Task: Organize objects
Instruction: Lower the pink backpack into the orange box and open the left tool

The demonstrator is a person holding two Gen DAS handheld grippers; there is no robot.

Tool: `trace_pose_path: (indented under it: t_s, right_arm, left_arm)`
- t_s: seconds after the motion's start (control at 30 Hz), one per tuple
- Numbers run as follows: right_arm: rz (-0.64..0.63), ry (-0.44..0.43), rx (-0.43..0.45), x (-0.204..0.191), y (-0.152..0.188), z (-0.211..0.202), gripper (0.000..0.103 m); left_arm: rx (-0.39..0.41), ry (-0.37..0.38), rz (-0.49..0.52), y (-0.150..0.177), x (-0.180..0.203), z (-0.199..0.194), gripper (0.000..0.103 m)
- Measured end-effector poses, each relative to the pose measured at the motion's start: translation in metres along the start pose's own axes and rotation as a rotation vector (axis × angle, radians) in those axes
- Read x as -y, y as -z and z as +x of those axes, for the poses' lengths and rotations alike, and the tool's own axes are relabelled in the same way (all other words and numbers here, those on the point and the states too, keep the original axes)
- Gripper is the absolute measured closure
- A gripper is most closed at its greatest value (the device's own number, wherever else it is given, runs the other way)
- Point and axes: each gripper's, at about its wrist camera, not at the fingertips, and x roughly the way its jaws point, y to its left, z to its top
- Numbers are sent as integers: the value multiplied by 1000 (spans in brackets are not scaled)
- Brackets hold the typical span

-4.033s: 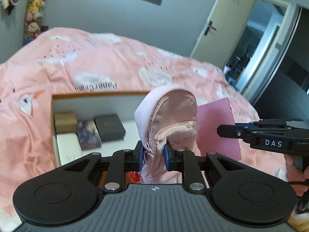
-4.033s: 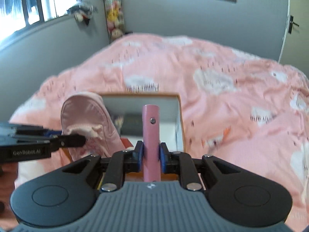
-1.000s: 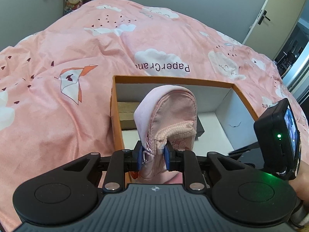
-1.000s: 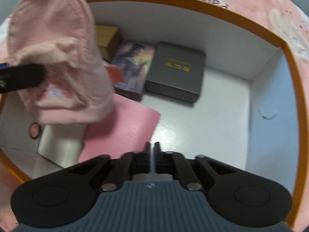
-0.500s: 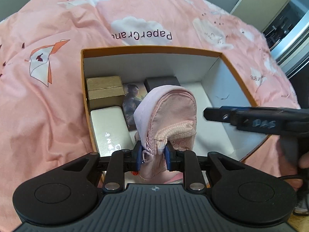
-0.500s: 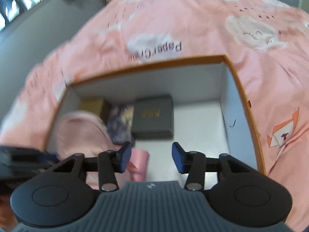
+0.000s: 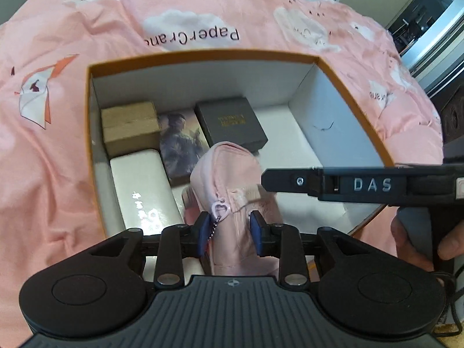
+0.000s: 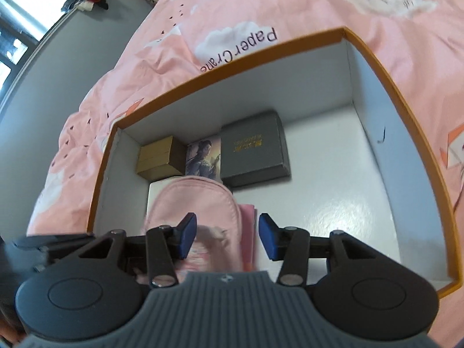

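Inside the orange-rimmed box (image 7: 348,87), which sits on the pink bedspread (image 7: 58,174), the pink pouch (image 7: 232,179) is being set down near the front edge, standing roughly upright with its zipper side toward the left wrist camera. Flanking it are the blue pads of the left gripper (image 7: 230,233), which look parted rather than pinched in: the fabric between them is not creased, and the heart-shaped zipper pull (image 7: 220,208) hangs free on its bead chain, so I judge the grasp to be let go or very nearly so (the pads may graze the cloth; contact is hard to confirm). From the right wrist view, the right gripper (image 8: 227,239) is spread wide and holds nothing, hovering just above the pouch, and a pink card or folder (image 8: 249,232) lies beside the pouch on its right. Along the far and left walls the earlier-packed items sit edge to edge: a tan box (image 7: 129,126), a picture card (image 7: 181,145), a dark grey box (image 7: 232,124) and a white case (image 7: 142,185), a tight arrangement that leaves the right half of the floor free. Placing the soft pouch against those rigid pieces probably helps it stay standing.
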Motion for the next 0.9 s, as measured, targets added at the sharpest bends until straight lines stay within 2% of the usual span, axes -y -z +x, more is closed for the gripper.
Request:
trace_pose_path:
  t_s: [0.07,0.17,0.27,0.37,0.47,0.57,0.7,0.9]
  right_arm:
    - [-4,10,-6,0,1,2,53]
    - [2,6,-31,1,4,7,49]
    - [3,-1,-53,1,7,13,49]
    - [-16,11,-62,-1,9,18,54]
    - [-39,24,-62,-3,10,20,65]
    - [-71,7,-63,-9,11,20,67]
    - [-143,62,-72,-21,15,26,67]
    - [-127,55,-56,-19,15,23,66]
  left_arm:
    - [5,-26,-4,2,0,2,70]
    - [21,2,-9,6,-2,-1,70]
    - [84,10,-27,11,-6,-12,69]
    - [153,-15,-35,14,-8,-23,65]
    - [198,-58,-36,17,-10,-31,64]
    - [212,-84,-51,18,-14,-34,65]
    - [218,-104,-43,21,-14,-36,65]
    - [233,-111,-14,26,-8,-37,65]
